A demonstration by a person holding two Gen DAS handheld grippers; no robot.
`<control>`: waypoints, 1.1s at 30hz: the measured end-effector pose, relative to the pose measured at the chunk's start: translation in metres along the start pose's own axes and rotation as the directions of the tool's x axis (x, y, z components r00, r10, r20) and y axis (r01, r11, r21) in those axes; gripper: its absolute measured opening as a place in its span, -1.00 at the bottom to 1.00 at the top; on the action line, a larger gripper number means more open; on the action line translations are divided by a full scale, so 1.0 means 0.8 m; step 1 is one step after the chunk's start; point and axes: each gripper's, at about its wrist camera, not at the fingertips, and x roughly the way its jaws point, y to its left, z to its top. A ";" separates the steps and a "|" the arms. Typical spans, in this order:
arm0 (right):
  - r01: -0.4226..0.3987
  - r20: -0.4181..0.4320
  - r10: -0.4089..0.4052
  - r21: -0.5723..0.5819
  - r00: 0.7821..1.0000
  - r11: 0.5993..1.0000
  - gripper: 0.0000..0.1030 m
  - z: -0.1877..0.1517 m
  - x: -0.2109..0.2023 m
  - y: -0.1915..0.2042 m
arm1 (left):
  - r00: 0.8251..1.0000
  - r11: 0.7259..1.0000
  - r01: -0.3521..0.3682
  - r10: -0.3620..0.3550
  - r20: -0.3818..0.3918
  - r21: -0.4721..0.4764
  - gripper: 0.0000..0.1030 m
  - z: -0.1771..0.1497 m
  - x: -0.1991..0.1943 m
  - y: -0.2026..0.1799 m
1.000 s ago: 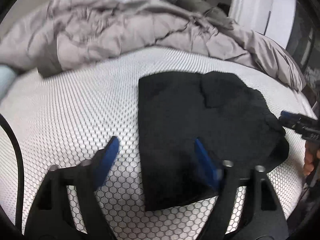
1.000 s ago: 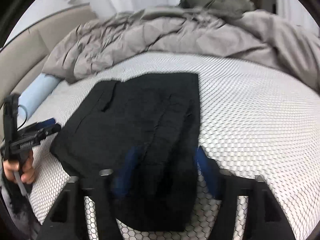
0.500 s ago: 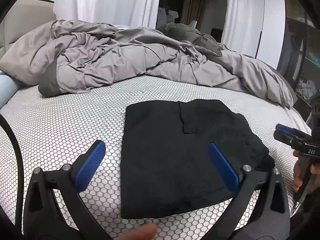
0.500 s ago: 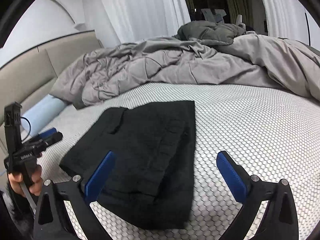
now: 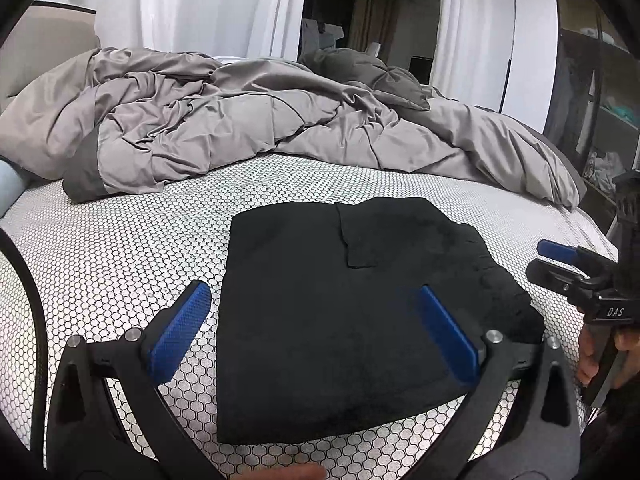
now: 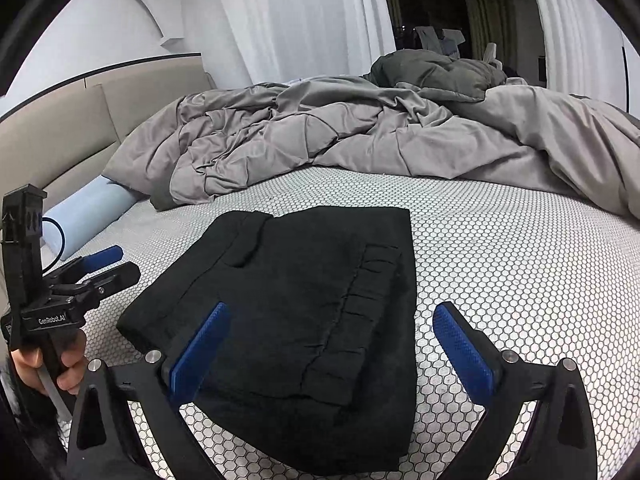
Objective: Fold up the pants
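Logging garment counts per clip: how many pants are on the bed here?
1. The folded black pants lie on the honeycomb-patterned mattress, in front of both open tongs. The rumpled grey duvet behind could hide more.

The bed [image 5: 120,248] has a honeycomb-patterned cover. Folded black pants [image 5: 340,312] lie flat on it. Behind the pants sprawls a rumpled grey duvet [image 5: 248,128]; left of the pants lies a blue bolster [image 6: 88,216].

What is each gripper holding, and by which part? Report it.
Nothing is held. The left gripper and the right gripper are both open above the folded black pants, which lie free on the bed.
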 end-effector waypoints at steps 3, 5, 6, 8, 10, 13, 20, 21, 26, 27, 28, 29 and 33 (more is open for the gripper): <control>-0.005 0.012 0.005 0.005 1.000 1.000 1.00 0.001 -0.003 -0.002 | 1.000 1.000 -0.001 0.001 -0.010 -0.006 0.99 -0.001 0.004 0.003; -0.007 0.012 0.006 0.006 1.000 1.000 1.00 0.001 -0.003 -0.002 | 1.000 1.000 -0.006 0.006 -0.014 -0.006 0.99 -0.001 0.005 0.004; -0.004 0.012 0.004 0.005 1.000 1.000 1.00 0.001 -0.003 -0.002 | 1.000 1.000 -0.006 0.006 -0.017 -0.005 0.99 -0.001 0.006 0.004; 0.000 0.007 0.000 -0.001 1.000 1.000 1.00 0.001 -0.002 -0.001 | 1.000 1.000 -0.005 0.005 -0.015 -0.002 0.99 -0.001 0.006 0.005; 0.002 0.010 -0.002 -0.007 1.000 1.000 1.00 0.001 -0.003 0.000 | 1.000 1.000 -0.005 0.005 -0.012 0.004 0.99 0.000 0.005 0.006; 0.003 0.012 -0.003 -0.015 1.000 1.000 1.00 0.001 -0.003 0.002 | 1.000 1.000 -0.005 0.005 -0.006 0.014 0.99 -0.001 0.004 0.005; 0.007 0.007 -0.006 -0.027 1.000 1.000 1.00 0.000 -0.002 0.003 | 1.000 0.999 -0.005 0.005 0.002 0.045 0.99 -0.002 0.002 0.004; 0.009 0.008 -0.009 -0.027 1.000 1.000 1.00 0.000 -0.002 0.003 | 1.000 0.999 -0.003 0.003 0.002 0.049 0.99 -0.001 0.002 0.005; 0.006 0.012 -0.005 -0.031 1.000 1.000 1.00 0.000 -0.004 0.004 | 1.000 0.998 0.007 -0.008 0.013 0.064 0.99 -0.001 -0.003 0.004; 0.004 0.013 -0.003 -0.030 1.000 1.000 1.00 0.000 -0.004 0.004 | 1.000 0.998 0.010 -0.011 0.016 0.064 0.99 -0.002 -0.004 0.003; 0.003 0.014 -0.002 -0.032 1.000 0.999 1.00 -0.001 -0.005 0.004 | 1.000 0.998 0.013 -0.014 0.017 0.066 0.99 -0.002 -0.005 0.004; 0.003 0.015 -0.002 -0.035 1.000 0.999 1.00 -0.001 -0.005 0.006 | 1.000 0.998 0.015 -0.016 0.018 0.067 0.99 -0.002 -0.007 0.004; -0.001 0.035 0.003 -0.057 0.999 0.998 1.00 -0.002 -0.009 0.011 | 0.999 0.997 0.023 -0.026 0.037 0.073 0.99 -0.003 -0.017 0.001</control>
